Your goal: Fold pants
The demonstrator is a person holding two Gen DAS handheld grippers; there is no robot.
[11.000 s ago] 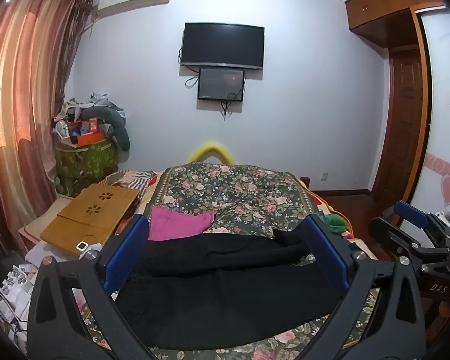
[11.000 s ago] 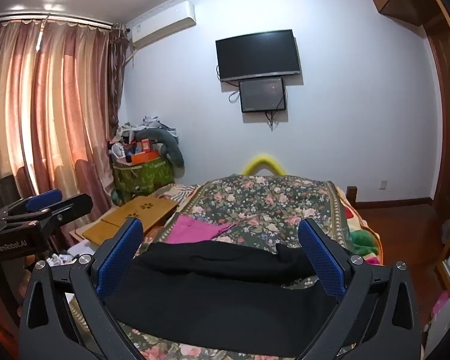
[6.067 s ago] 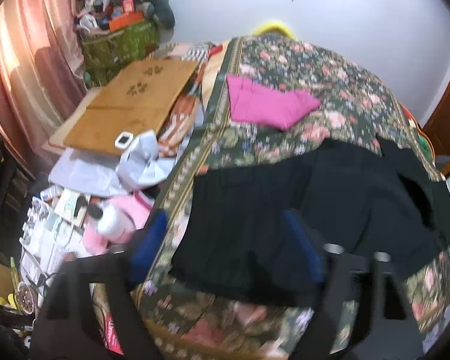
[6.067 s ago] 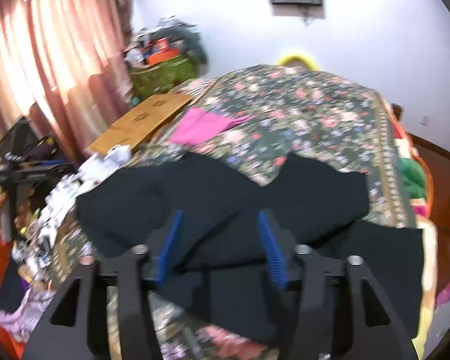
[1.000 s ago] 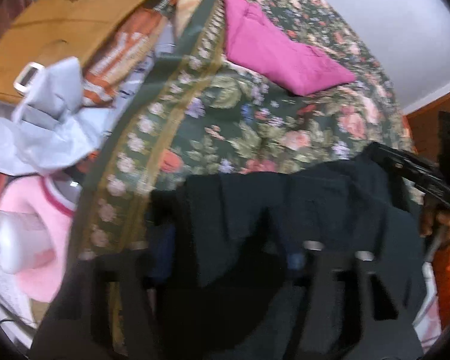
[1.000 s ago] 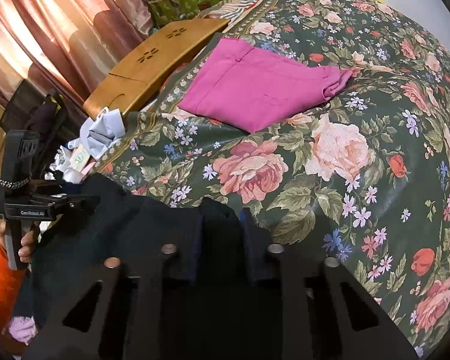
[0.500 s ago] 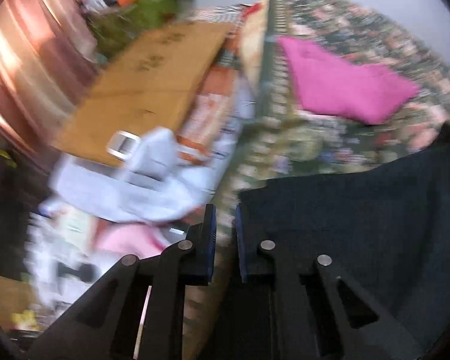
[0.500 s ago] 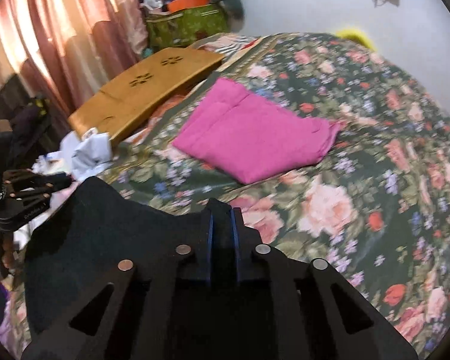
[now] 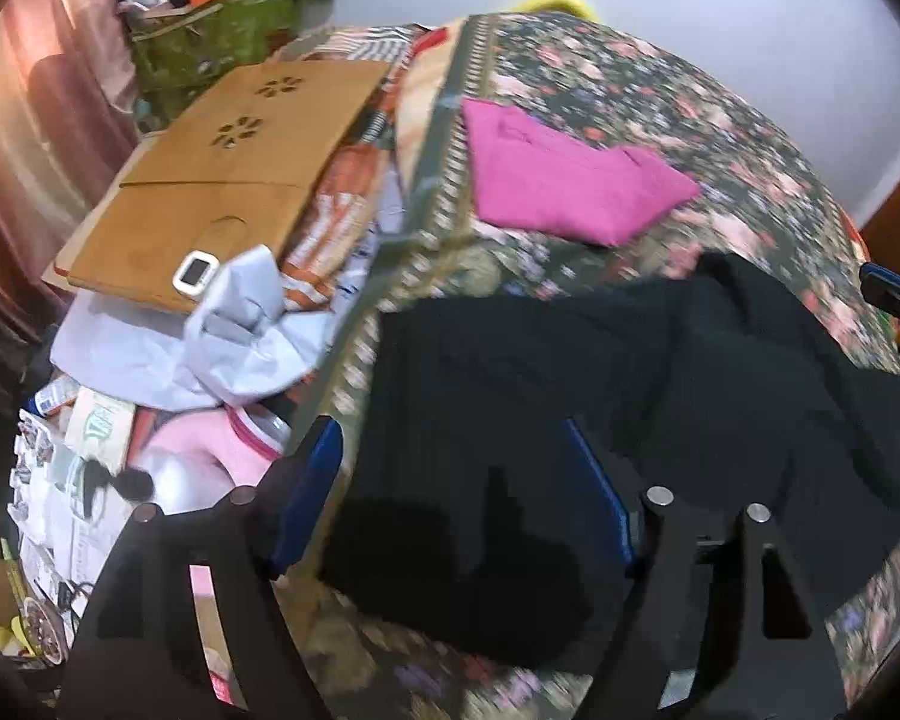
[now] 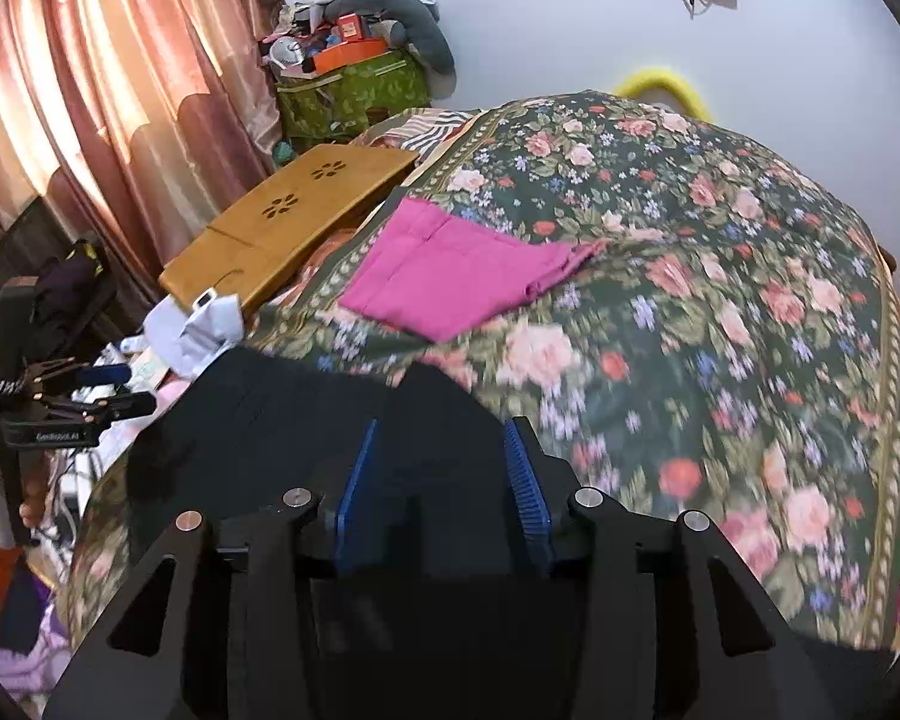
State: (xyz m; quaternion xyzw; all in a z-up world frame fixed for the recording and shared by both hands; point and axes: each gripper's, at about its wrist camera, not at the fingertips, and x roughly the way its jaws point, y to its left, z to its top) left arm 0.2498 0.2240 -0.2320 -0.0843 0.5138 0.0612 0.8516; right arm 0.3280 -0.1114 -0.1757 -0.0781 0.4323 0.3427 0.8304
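The black pants (image 9: pixel 570 360) lie folded on the floral bedspread (image 9: pixel 720 138) near its front left corner. My left gripper (image 9: pixel 453 480) hovers over their left part. Its jaws are opening wide and the pads touch no cloth. In the right wrist view the pants (image 10: pixel 270 414) spread out below my right gripper (image 10: pixel 441 480). Its jaws are also opening, with the cloth under the gap and not pinched. The left gripper (image 10: pixel 60 414) shows there at the far left, held by a hand with an orange sleeve. The right gripper's tip (image 9: pixel 894 294) pokes in at the left view's right edge.
A folded pink garment (image 10: pixel 456 282) lies further up the bed. A wooden lap desk (image 10: pixel 288 222) rests beside the bed's left edge. White cloth (image 9: pixel 240 324), papers and bottles clutter the floor at the left. Curtains (image 10: pixel 90 90) hang beyond.
Half a second ago both grippers were shut at the pants. Now both have their jaws apart and have risen, and the pants rest on the bed.
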